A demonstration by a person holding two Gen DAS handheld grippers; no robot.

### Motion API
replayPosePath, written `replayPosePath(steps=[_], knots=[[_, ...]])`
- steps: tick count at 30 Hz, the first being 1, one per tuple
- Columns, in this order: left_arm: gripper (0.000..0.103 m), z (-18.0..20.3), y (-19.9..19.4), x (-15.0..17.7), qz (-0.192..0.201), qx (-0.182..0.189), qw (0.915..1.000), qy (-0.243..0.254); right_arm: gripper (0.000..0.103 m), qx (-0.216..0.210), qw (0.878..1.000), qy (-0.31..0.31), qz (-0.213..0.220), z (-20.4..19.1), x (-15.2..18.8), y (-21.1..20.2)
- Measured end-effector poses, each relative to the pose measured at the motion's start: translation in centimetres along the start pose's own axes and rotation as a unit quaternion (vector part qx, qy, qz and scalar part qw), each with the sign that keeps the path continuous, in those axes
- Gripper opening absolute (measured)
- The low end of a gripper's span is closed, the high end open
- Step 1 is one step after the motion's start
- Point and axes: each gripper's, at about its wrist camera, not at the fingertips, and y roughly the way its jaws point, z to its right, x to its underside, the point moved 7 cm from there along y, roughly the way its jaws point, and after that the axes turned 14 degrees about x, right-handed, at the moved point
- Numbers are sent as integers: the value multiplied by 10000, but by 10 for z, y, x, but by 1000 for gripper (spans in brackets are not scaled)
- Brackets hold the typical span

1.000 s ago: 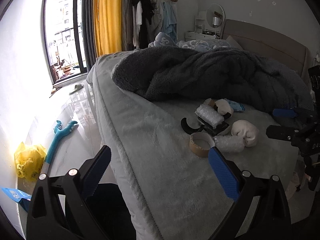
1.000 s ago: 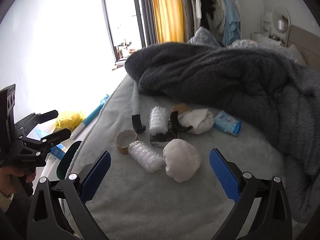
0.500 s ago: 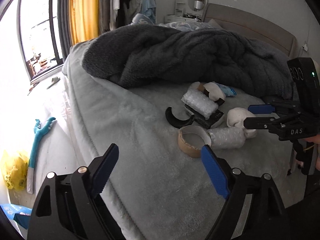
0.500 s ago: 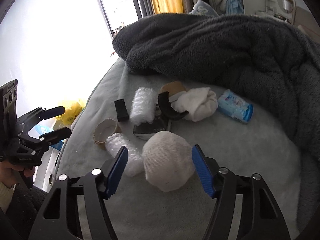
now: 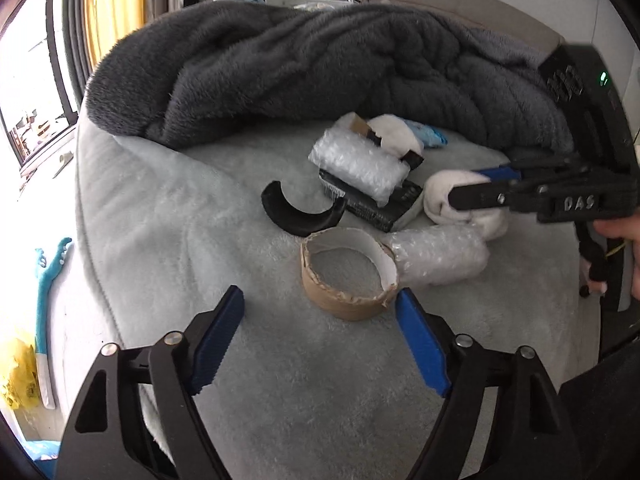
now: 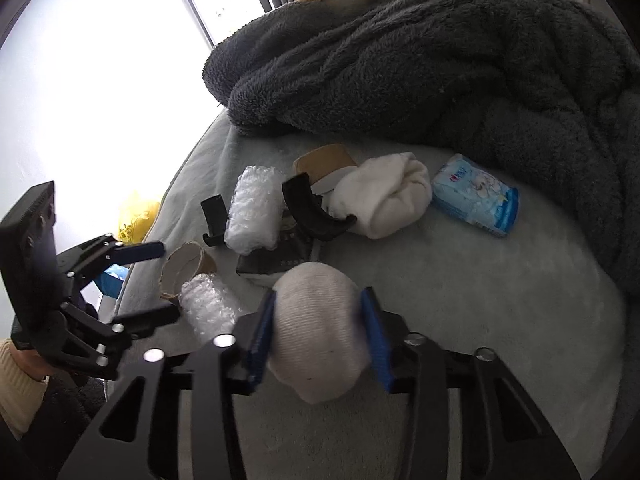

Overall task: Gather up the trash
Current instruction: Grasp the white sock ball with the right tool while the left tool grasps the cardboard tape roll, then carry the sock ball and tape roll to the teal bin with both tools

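A dark grey fleece blanket (image 5: 320, 76) lies heaped across the far side of a bed (image 5: 168, 216) with a pale grey cover. Yellow curtains (image 5: 114, 4) hang by a bright window (image 5: 36, 92). On the floor beside the bed lies a turquoise long-handled tool (image 5: 46, 292)

Dark grey blanket (image 6: 460, 64), pale grey bedcover (image 5: 168, 216), white sock ball (image 6: 320, 328), brown tape core (image 5: 346, 276), blue-padded right claw (image 6: 320, 332).
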Motion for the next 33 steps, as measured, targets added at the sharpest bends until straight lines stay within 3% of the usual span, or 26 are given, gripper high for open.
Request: replayPosePath(steps=[9, 11, 13, 18, 26, 33], knots=[[71, 1, 9, -9, 49, 337, 9994, 7, 38, -114, 9997, 90, 203, 2, -16, -13], [67, 3, 10, -12, 84, 422, 9991, 2, 38, -130, 9996, 106, 238, 0, -19, -15], [54, 5, 11, -15, 113, 416, 9991, 31, 38, -150, 9995, 77, 271, -1, -20, -20], [52, 10, 10, -16, 109, 441, 9989, 79, 38, -177, 9987, 92, 469, -4, -26, -30], [52, 3, -17, -8, 398, 141, 9990, -161, 38, -397, 9951, 170, 887, -29, -32, -50], [52, -15, -65, 7, 835, -406, 9946, -457, 38, -519, 9925, 67, 1105, -74, -29, -58]])
